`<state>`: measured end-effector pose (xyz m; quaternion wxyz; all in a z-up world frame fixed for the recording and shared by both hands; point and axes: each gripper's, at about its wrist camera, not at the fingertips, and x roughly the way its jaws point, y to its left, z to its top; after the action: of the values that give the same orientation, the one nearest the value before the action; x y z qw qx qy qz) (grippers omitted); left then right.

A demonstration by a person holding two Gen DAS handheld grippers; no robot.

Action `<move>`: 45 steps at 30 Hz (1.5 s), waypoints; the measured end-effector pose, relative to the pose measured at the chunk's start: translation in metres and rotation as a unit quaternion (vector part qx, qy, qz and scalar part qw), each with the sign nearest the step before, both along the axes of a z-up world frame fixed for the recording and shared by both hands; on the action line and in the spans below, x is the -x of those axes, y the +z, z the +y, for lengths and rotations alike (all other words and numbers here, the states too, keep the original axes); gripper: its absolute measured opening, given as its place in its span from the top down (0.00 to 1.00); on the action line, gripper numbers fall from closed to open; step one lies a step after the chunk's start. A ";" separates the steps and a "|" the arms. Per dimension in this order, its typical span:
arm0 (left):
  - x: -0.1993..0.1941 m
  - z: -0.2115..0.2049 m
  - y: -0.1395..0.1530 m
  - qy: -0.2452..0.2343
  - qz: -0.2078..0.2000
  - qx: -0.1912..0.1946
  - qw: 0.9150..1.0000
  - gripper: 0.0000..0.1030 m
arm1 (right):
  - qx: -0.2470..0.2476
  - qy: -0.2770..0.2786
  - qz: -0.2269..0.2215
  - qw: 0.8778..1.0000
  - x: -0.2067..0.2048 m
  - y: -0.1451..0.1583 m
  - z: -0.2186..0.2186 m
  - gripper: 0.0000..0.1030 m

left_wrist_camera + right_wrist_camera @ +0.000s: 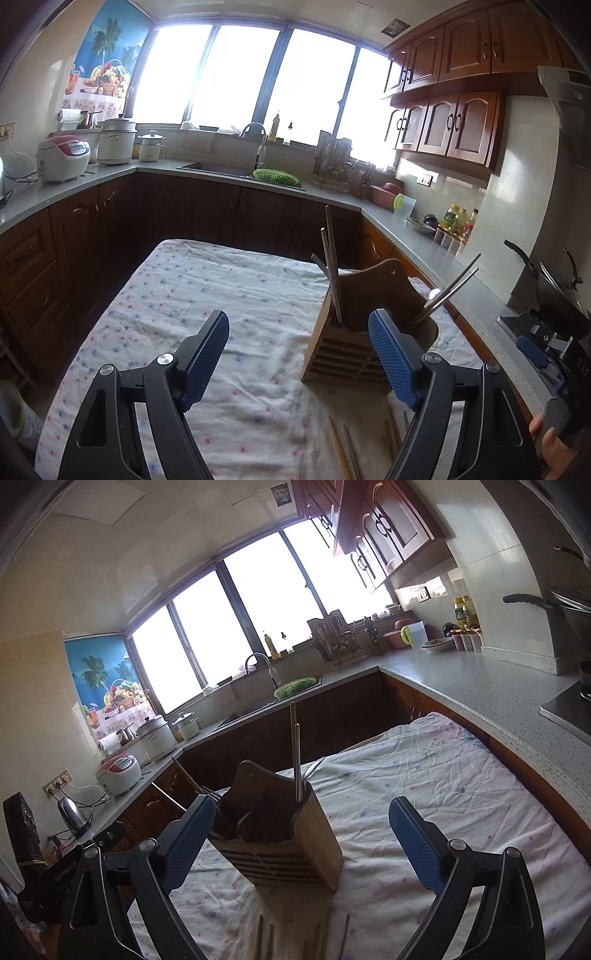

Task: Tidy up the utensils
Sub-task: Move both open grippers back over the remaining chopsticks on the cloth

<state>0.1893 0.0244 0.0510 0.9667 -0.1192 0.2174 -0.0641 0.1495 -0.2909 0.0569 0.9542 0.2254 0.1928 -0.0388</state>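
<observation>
A wooden utensil holder [343,347] stands on the flowered tablecloth [207,295]. Upright chopsticks [332,266] sit in its left compartment and metal utensils [450,291] lean out to the right. My left gripper [297,321] is open and holds nothing, with the holder just beyond its right finger. Several loose chopsticks [351,450] lie on the cloth below it. In the right wrist view the holder [295,849] stands ahead of my right gripper [303,805], which is open wide with its pads clear of the wood. Loose chopsticks [295,938] lie near the bottom edge.
A grey counter [480,694] wraps around the table on three sides. It carries a sink with a green basket [275,176], rice cookers [62,157], a kettle [74,812], bottles [456,221] and a wok [554,295] on the stove. A hand [550,443] shows at lower right.
</observation>
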 end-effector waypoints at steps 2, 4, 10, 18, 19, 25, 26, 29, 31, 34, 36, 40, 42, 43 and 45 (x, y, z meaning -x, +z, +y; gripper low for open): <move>0.010 0.001 0.000 0.001 0.006 0.005 1.000 0.24 | -0.004 0.003 0.002 1.000 0.010 -0.002 0.004 0.06; 0.021 0.003 -0.001 0.002 0.011 0.009 1.000 0.24 | -0.006 0.005 0.005 1.000 0.020 -0.003 0.008 0.06; 0.044 0.017 -0.001 0.008 0.021 0.019 1.000 0.23 | -0.004 0.015 0.015 1.000 0.046 -0.009 0.021 0.06; 0.068 0.027 -0.007 0.012 0.038 0.027 0.999 0.23 | 0.001 0.025 0.022 0.999 0.070 -0.013 0.033 0.06; 0.072 0.028 -0.009 0.012 0.039 0.027 0.999 0.23 | 0.003 0.025 0.024 0.999 0.073 -0.014 0.034 0.06; 0.091 0.029 -0.021 0.009 0.054 0.032 0.998 0.22 | 0.004 0.022 0.032 0.999 0.090 -0.023 0.037 0.06; 0.093 0.028 -0.024 0.007 0.058 0.031 0.998 0.22 | 0.004 0.021 0.033 0.999 0.092 -0.025 0.037 0.06; 0.096 0.024 -0.031 0.004 0.072 0.033 0.997 0.22 | 0.003 0.019 0.040 0.999 0.098 -0.033 0.037 0.06; 0.096 0.021 -0.034 0.002 0.079 0.033 0.996 0.22 | 0.002 0.019 0.046 0.999 0.100 -0.039 0.037 0.06; 0.097 0.017 -0.035 -0.002 0.087 0.031 0.996 0.22 | 0.002 0.020 0.055 0.998 0.102 -0.047 0.038 0.06; 0.096 0.014 -0.036 -0.005 0.091 0.029 0.995 0.22 | 0.002 0.019 0.062 0.998 0.103 -0.052 0.038 0.06; 0.092 0.008 -0.039 -0.009 0.099 0.024 0.995 0.22 | -0.003 0.013 0.075 0.997 0.104 -0.062 0.034 0.06; 0.090 0.005 -0.041 -0.011 0.104 0.022 0.994 0.22 | -0.006 0.010 0.081 0.997 0.104 -0.066 0.032 0.06; 0.089 0.004 -0.042 -0.012 0.107 0.022 0.994 0.22 | -0.007 0.009 0.083 0.996 0.104 -0.068 0.032 0.06; 0.086 0.001 -0.044 -0.012 0.113 0.021 0.993 0.22 | -0.006 0.007 0.088 0.996 0.103 -0.070 0.031 0.06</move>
<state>0.1030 0.0256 0.0067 0.9325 -0.1430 0.3251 -0.0660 0.0464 -0.2597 -0.0134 0.9324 0.2257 0.2776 -0.0503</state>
